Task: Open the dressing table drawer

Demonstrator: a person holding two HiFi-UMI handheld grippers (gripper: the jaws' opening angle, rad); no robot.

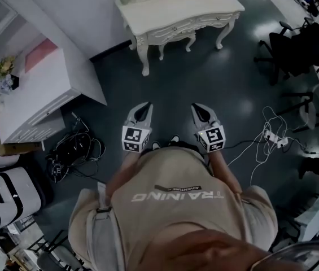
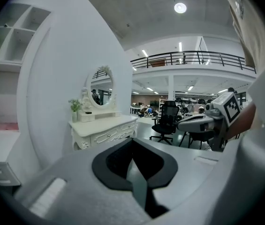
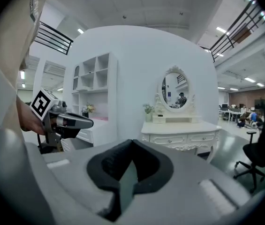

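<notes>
The white dressing table (image 1: 179,7) stands across the dark floor, well ahead of me, its drawer fronts (image 1: 188,25) closed. It also shows in the left gripper view as the table (image 2: 103,130) and in the right gripper view as the table (image 3: 181,136) under an oval mirror (image 3: 175,86). My left gripper (image 1: 143,107) and right gripper (image 1: 200,109) hang side by side in front of my chest, far short of the table. Both have their jaws together with nothing between them, as at the left gripper (image 2: 132,142) and the right gripper (image 3: 132,144).
A white shelf unit with drawers (image 1: 35,95) stands at the left, with tangled cables (image 1: 74,151) on the floor beside it. A black office chair (image 1: 297,49) and a power strip with cords (image 1: 272,137) lie to the right. White cases (image 1: 7,193) sit at the lower left.
</notes>
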